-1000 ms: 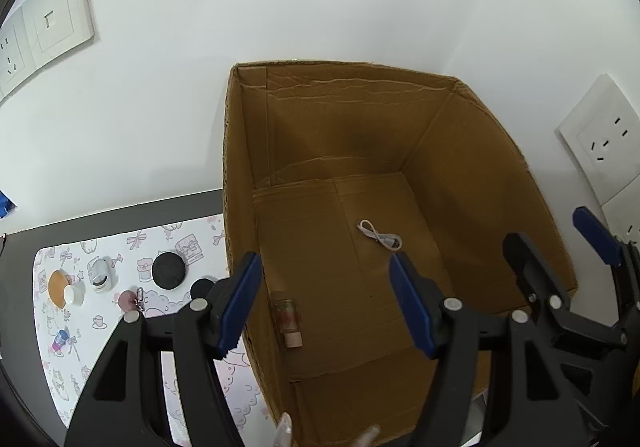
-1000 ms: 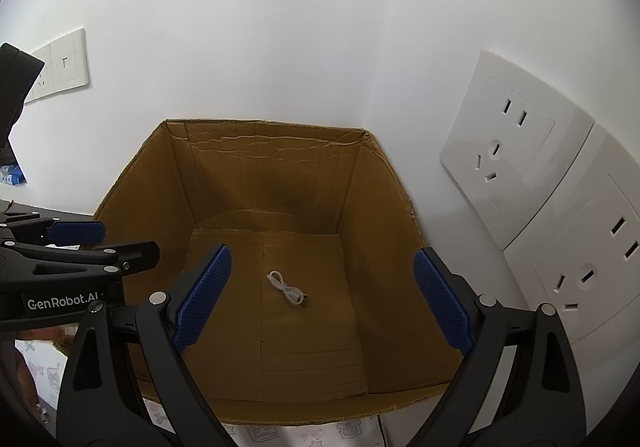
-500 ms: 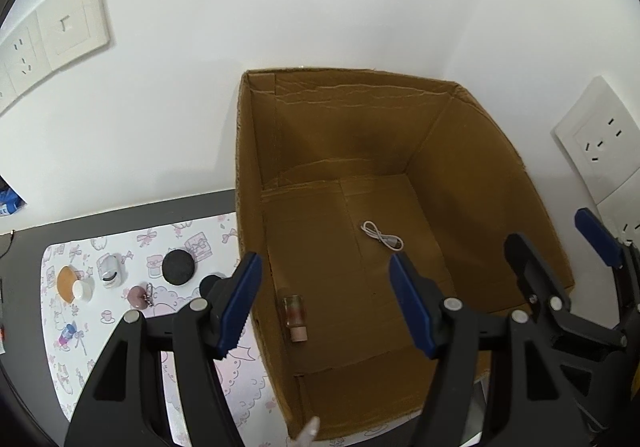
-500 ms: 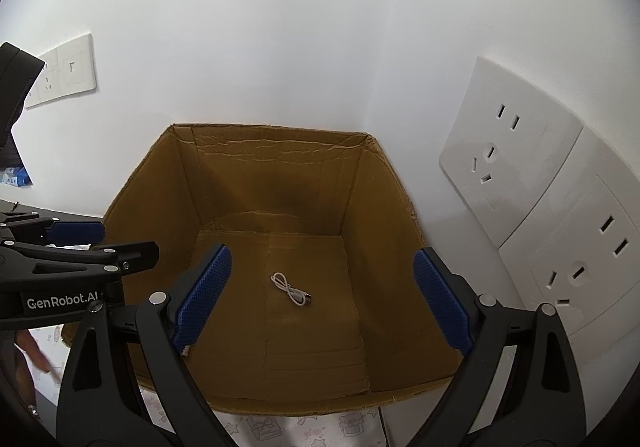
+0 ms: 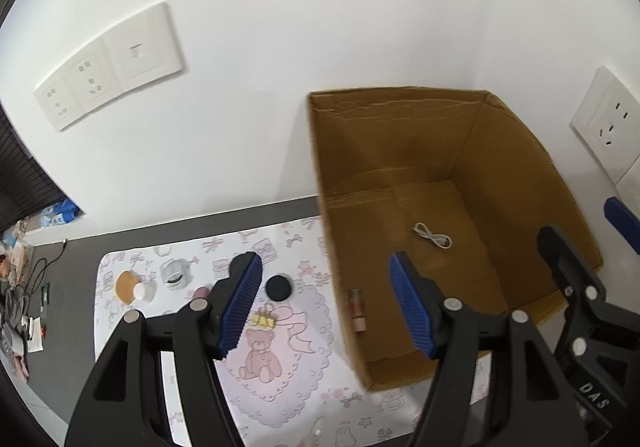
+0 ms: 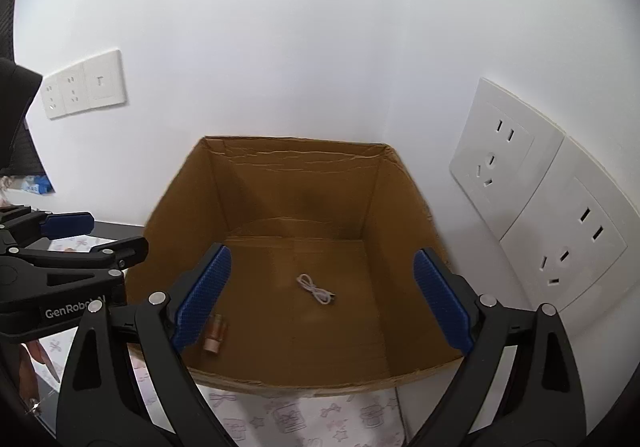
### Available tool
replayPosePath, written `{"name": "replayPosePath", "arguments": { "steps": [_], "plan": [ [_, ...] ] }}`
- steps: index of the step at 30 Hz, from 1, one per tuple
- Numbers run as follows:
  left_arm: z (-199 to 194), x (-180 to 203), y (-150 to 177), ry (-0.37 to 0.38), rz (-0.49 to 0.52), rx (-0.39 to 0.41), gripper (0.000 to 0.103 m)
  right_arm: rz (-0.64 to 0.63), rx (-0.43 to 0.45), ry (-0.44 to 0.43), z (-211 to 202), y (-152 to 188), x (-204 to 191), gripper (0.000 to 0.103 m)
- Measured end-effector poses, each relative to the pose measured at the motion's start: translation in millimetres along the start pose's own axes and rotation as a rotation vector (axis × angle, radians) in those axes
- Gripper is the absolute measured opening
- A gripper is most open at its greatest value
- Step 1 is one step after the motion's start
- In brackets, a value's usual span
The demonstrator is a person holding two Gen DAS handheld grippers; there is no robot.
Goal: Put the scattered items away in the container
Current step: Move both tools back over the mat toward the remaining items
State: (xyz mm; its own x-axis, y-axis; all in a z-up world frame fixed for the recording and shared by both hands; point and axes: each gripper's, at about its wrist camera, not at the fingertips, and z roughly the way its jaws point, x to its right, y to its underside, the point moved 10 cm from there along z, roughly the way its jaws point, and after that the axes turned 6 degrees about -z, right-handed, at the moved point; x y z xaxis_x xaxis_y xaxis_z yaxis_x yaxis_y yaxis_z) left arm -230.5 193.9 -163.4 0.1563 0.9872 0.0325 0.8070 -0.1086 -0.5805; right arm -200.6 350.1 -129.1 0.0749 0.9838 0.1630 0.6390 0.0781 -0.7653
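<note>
Cardboard box (image 5: 520,175) sits ahead of both tongs, holding a white cable (image 6: 316,289) mid-floor and a small pink bottle (image 6: 215,334) by its left wall. Left gripper (image 5: 326,305) part open, empty; right gripper (image 6: 322,299) wide, empty. Readable: "GenRobot" on the left gripper's body in the right view, "DAS" on the right gripper's in the left view. Since a second ago the left view has swung leftward. Only it shows the patterned mat (image 5: 280,387) with black puck (image 5: 279,288), gold binder clip (image 5: 263,321), orange disc (image 5: 126,285).
</note>
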Motion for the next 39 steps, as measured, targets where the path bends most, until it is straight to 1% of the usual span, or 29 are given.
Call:
{"name": "replayPosePath", "arguments": {
  "steps": [2,6,12,18,26,31,39],
  "plan": [
    [-4,-11,3,-0.006,-0.015,0.006,0.065,0.002,0.004,-0.009,-4,-1,-4,0.094],
    [-13,-35,11,0.018,-0.051,0.01,0.065,0.002,0.016,-0.043,-12,-3,-18,0.094],
    [-27,-77,25,-0.032,-0.091,0.021,0.065,-0.008,0.032,-0.086,-26,-5,-47,0.094],
    [-47,-128,37,-0.061,-0.149,0.033,0.065,-0.046,0.048,-0.122,-39,-7,-89,0.094],
    [-63,-202,61,-0.104,-0.234,0.043,0.065,-0.098,0.067,-0.171,-55,-8,-159,0.094],
    [-63,-242,74,-0.113,-0.226,0.027,0.065,-0.112,0.059,-0.185,-62,-3,-203,0.094],
    [-60,-279,80,-0.093,-0.196,0.017,0.065,-0.102,0.037,-0.176,-67,12,-252,0.094]
  ]
}}
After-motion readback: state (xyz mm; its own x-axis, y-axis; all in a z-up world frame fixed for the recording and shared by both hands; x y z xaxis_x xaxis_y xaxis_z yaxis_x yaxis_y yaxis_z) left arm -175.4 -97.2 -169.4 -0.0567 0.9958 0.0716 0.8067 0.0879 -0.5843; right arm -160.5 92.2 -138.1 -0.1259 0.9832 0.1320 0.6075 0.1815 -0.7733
